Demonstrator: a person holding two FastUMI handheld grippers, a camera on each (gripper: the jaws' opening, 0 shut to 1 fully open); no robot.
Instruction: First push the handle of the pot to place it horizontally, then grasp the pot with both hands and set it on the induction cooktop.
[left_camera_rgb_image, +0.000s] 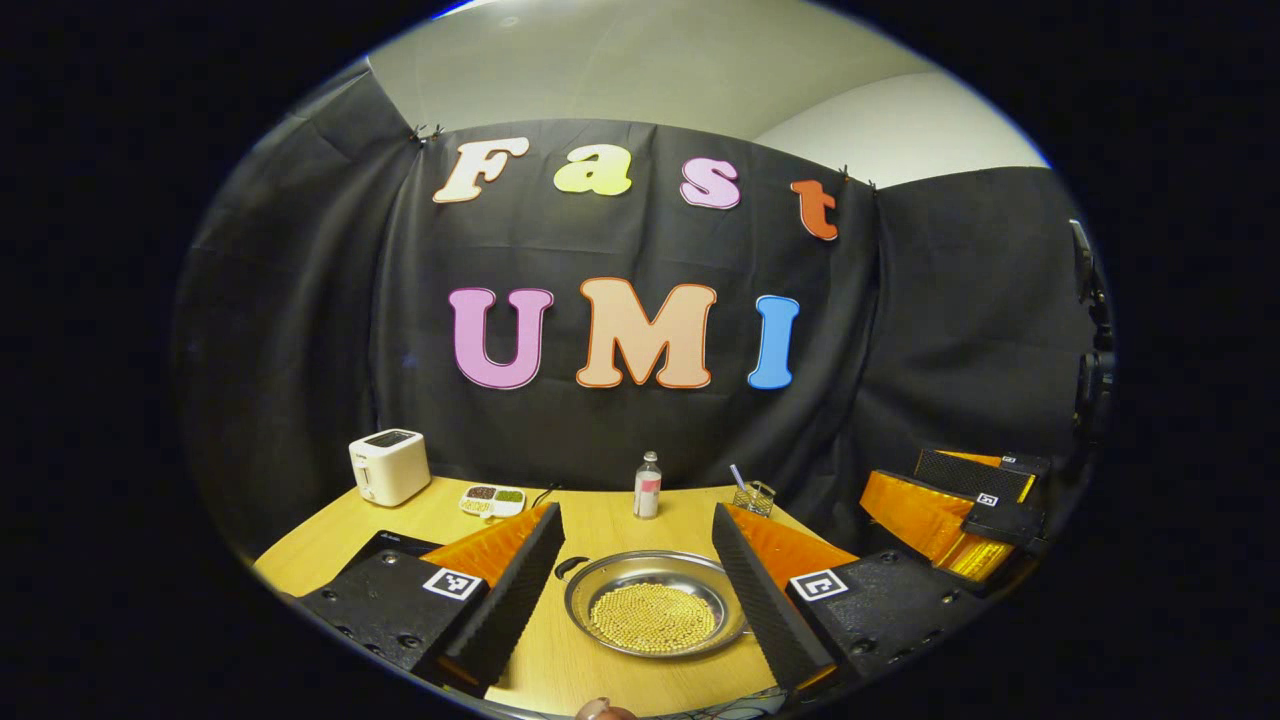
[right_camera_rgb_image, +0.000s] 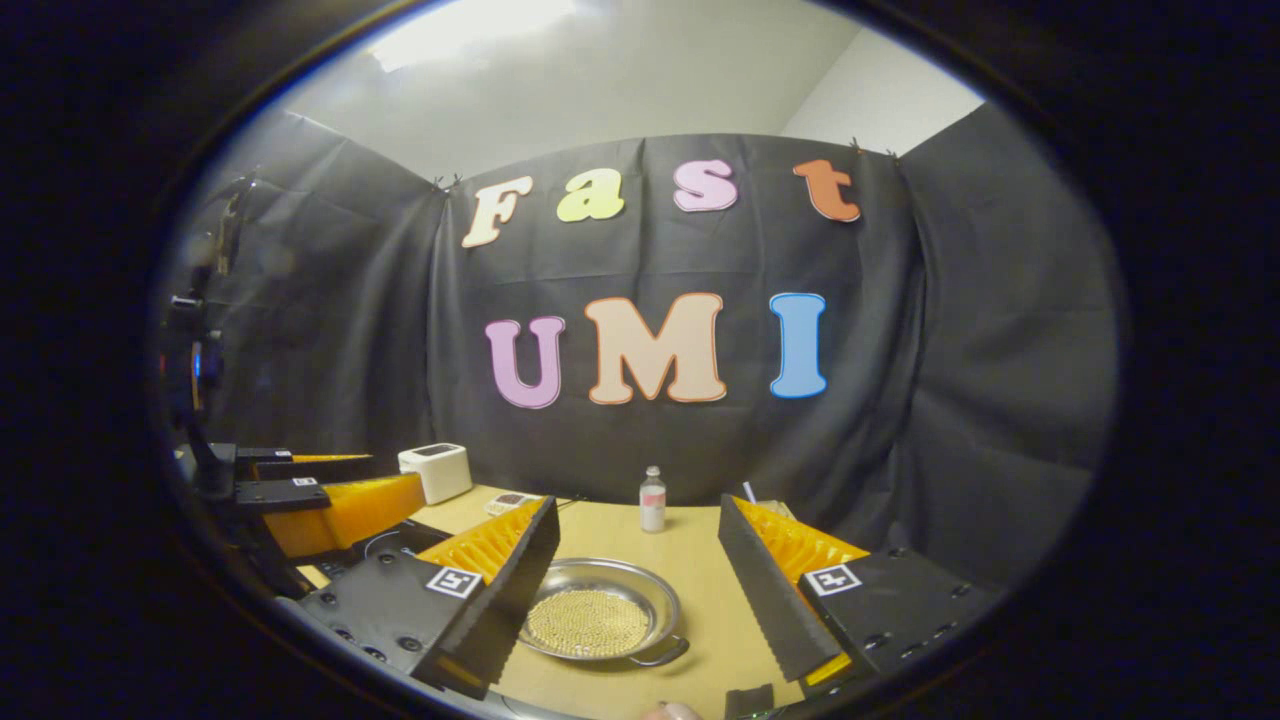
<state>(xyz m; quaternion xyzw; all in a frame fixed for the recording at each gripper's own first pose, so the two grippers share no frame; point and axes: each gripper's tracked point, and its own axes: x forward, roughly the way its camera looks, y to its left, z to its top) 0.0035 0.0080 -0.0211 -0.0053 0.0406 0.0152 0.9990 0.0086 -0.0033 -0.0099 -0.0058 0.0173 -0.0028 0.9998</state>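
A shallow steel pot (left_camera_rgb_image: 655, 603) holding small yellow beads sits on the wooden table, below and between the fingers of my left gripper (left_camera_rgb_image: 636, 512), which is open and empty. A dark loop handle (left_camera_rgb_image: 568, 567) sticks out at the pot's far-left rim. In the right gripper view the pot (right_camera_rgb_image: 600, 610) lies low and left of centre, with a loop handle (right_camera_rgb_image: 663, 655) at its near-right rim. My right gripper (right_camera_rgb_image: 638, 505) is open above it, touching nothing. The black induction cooktop (right_camera_rgb_image: 385, 545) lies left of the pot, partly hidden behind the left finger (left_camera_rgb_image: 500, 590).
A white toaster (left_camera_rgb_image: 388, 466), a divided snack dish (left_camera_rgb_image: 492, 500), a small bottle (left_camera_rgb_image: 647, 485) and a wire holder (left_camera_rgb_image: 755, 495) line the table's back edge. The right gripper (left_camera_rgb_image: 960, 510) hovers at the right; the left gripper (right_camera_rgb_image: 320, 500) at the left.
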